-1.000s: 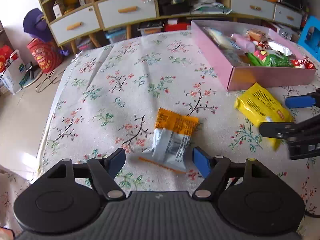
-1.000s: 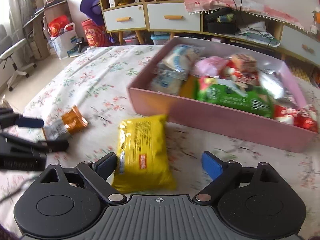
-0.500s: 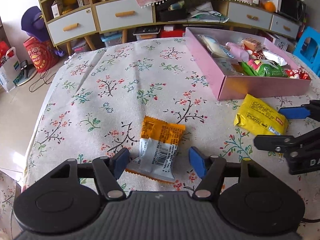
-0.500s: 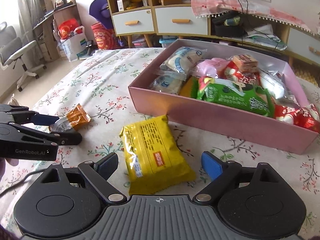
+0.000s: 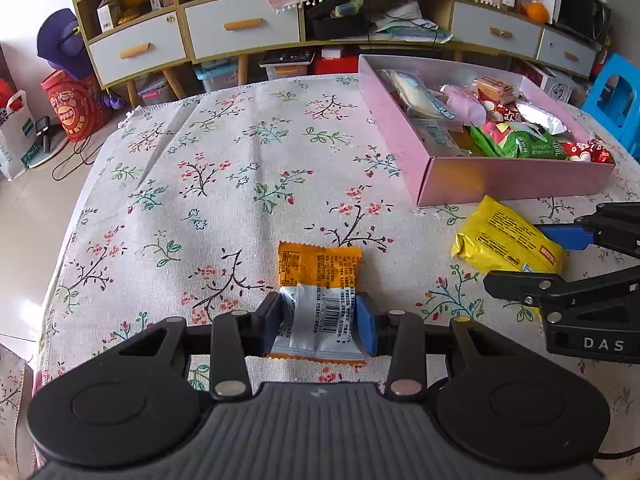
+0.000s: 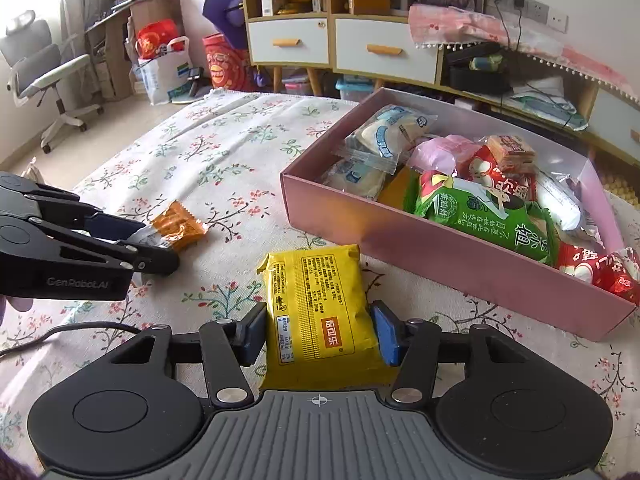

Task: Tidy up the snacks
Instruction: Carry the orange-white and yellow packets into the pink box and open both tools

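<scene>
An orange-and-white snack packet (image 5: 320, 272) lies on the flowered tablecloth (image 5: 224, 184). My left gripper (image 5: 320, 316) is closing on its white near end, and both blue pads touch its sides. A yellow snack packet (image 6: 316, 300) lies flat in front of the pink box (image 6: 440, 256). My right gripper (image 6: 320, 328) is closing on it, with a pad against each long edge. Each gripper also shows in the other's view: the left gripper (image 6: 160, 248) on the orange packet (image 6: 180, 228), the right gripper (image 5: 520, 256) around the yellow packet (image 5: 500, 236).
The pink box (image 5: 512, 180) at the table's far right holds several wrapped snacks. Beyond the table stand a white-drawer cabinet (image 5: 240, 28), red bags (image 5: 72, 108) on the floor and a blue stool (image 5: 616, 96). An office chair (image 6: 44, 72) stands at the far left.
Both grippers have narrowed from wide open until their pads meet the packets. The left gripper has slid forward over the orange-and-white packet; the yellow packet has straightened between the right pads.
</scene>
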